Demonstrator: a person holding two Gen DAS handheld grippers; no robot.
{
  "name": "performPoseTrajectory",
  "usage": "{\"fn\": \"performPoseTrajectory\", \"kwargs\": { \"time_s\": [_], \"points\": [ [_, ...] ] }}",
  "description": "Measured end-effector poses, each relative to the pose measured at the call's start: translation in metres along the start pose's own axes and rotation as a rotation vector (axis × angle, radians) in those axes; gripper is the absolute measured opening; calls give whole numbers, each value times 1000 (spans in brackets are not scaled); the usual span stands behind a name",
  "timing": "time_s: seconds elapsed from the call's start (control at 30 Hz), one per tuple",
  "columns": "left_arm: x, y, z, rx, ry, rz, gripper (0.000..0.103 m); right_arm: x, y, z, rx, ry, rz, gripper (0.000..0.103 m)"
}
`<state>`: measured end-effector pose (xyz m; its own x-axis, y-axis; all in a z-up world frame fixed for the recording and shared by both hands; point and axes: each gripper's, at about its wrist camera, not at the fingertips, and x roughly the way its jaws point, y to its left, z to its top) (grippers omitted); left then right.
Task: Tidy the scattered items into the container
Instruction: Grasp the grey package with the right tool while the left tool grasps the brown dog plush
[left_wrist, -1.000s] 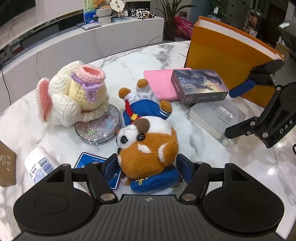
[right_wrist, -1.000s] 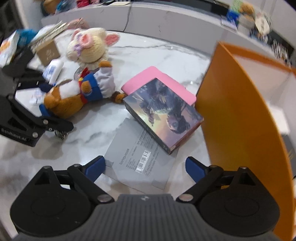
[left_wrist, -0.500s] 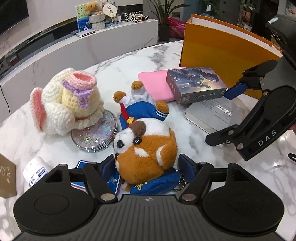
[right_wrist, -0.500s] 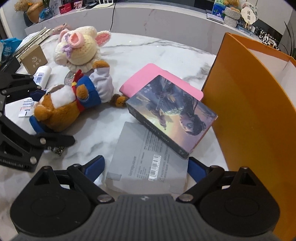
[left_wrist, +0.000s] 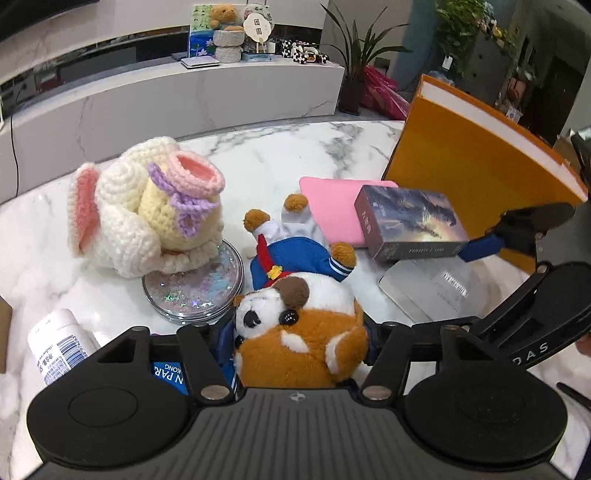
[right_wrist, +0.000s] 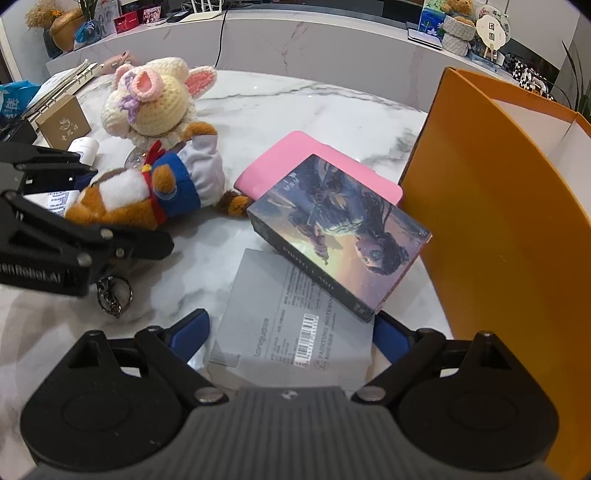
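Observation:
A brown-and-white plush dog (left_wrist: 303, 332) in a blue outfit lies on the marble table (left_wrist: 280, 155). My left gripper (left_wrist: 299, 339) has its jaws closing on the dog's head, and the pads press its sides. A grey notebook (right_wrist: 288, 325) lies flat under one end of an illustrated card box (right_wrist: 340, 229). My right gripper (right_wrist: 291, 332) straddles the notebook's near end with its jaws closing. A gap still shows at the left pad (right_wrist: 192, 330). The tall orange container (right_wrist: 498, 221) stands at the right.
A crochet bunny (left_wrist: 147, 206) sits on a glittery round disc (left_wrist: 195, 291). A pink case (right_wrist: 295, 162) lies under the card box's far end. A white bottle (left_wrist: 55, 343), a blue card (left_wrist: 166, 369), a keyring (right_wrist: 110, 291) and a small brown box (right_wrist: 62, 122) lie at the left.
My left gripper's jaws have narrowed onto the plush dog's head. The right gripper has slid forward over the grey notebook and its jaws have come closer together.

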<state>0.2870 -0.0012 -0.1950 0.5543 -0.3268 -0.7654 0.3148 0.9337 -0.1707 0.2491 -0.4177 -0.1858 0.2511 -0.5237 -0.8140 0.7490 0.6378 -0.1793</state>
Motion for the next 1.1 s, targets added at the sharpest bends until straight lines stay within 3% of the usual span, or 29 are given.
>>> {"fn": "performPoseTrajectory", "kwargs": {
  "time_s": [0.07, 0.53, 1.1],
  "points": [
    [-1, 0, 1, 0, 6, 1, 69, -2, -3, 1, 10, 3, 1, 87],
    [-10, 0, -1, 4, 8, 6, 69, -14, -1, -8, 2, 53, 35, 86],
    [-45, -13, 3, -19, -64, 7, 68, -49, 29, -17, 14, 23, 74, 85]
  ]
}}
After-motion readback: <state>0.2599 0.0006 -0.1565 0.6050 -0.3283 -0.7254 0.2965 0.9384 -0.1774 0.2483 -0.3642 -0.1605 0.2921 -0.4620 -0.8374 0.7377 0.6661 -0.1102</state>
